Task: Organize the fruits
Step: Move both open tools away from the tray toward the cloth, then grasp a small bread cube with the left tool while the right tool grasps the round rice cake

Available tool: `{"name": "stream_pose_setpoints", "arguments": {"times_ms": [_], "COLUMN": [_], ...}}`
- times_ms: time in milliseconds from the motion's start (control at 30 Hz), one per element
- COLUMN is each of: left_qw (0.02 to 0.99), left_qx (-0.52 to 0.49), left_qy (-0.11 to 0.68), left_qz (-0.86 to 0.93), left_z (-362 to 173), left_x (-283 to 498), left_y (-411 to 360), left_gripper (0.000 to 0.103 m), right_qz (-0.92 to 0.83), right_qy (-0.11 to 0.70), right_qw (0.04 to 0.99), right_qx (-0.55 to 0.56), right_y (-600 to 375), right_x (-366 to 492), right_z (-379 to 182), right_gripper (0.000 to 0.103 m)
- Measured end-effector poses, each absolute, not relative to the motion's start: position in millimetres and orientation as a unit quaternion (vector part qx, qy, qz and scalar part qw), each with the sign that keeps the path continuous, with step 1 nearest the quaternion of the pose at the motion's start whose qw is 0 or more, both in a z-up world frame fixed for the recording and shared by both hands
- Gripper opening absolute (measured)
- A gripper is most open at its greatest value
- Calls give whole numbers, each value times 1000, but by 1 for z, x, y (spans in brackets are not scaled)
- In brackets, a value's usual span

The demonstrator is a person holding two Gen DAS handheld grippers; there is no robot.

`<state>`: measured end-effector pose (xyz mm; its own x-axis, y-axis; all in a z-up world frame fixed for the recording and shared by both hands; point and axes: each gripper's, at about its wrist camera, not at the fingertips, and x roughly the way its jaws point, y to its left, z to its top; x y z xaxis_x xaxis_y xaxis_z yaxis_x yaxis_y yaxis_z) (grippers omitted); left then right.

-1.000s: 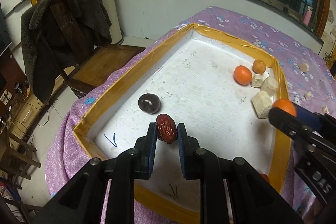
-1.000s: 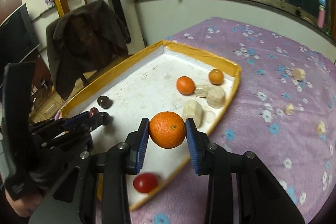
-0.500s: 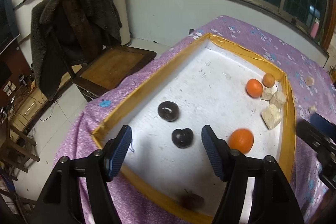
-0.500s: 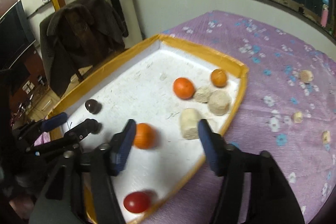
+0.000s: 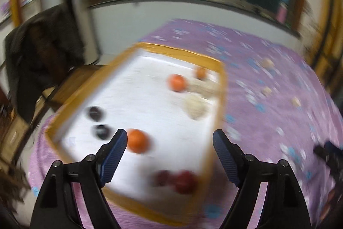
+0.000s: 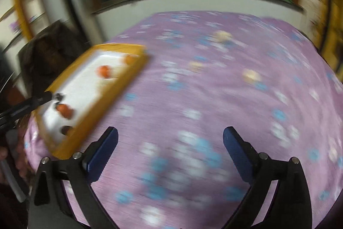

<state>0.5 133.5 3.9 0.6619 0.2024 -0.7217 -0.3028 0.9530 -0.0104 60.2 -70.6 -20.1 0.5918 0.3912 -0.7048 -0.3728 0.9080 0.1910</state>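
Observation:
The view is motion-blurred. A white tray with a yellow rim (image 5: 223, 87) holds three oranges, the nearest orange (image 5: 137, 141) just past my left finger. Two dark fruits (image 5: 100, 131) lie at its left, and a red date (image 5: 163, 177) and a red tomato (image 5: 185, 181) near its front rim. My left gripper (image 5: 169, 136) hangs above the tray's front, its jaws opening with nothing between them. My right gripper (image 6: 170, 132) is over bare purple cloth to the right of the tray (image 6: 103, 113), jaws opening and empty.
Pale chunks (image 5: 195, 107) lie inside the tray by its right rim. Several small pale pieces (image 6: 251, 75) are scattered on the flowered purple cloth (image 6: 193, 100). A chair with a dark coat (image 5: 42, 53) stands at the left, and windows run along the back wall.
My left gripper let go of the red date and my right gripper let go of the orange, both into the tray. Both pulled back; the right swung right over the cloth.

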Motion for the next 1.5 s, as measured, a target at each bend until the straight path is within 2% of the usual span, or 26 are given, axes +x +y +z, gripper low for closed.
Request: {"name": "stream_pose_setpoints", "arguments": {"times_ms": [200, 533, 1500], "left_qw": [908, 906, 910], "left_qx": [-24, 3, -11], "left_qy": [406, 418, 410], "left_qz": [95, 73, 61], "left_z": [-9, -14, -15], "left_x": [22, 52, 73], "left_y": [83, 46, 36], "left_gripper": [82, 82, 82], "right_qz": [147, 132, 123], "right_qy": [414, 410, 407], "right_qw": [896, 901, 904], "right_qx": [53, 57, 51], "right_y": [-138, -153, -158], "right_x": [79, 107, 130], "right_z": [-32, -33, -34], "right_gripper": [98, 98, 98]}}
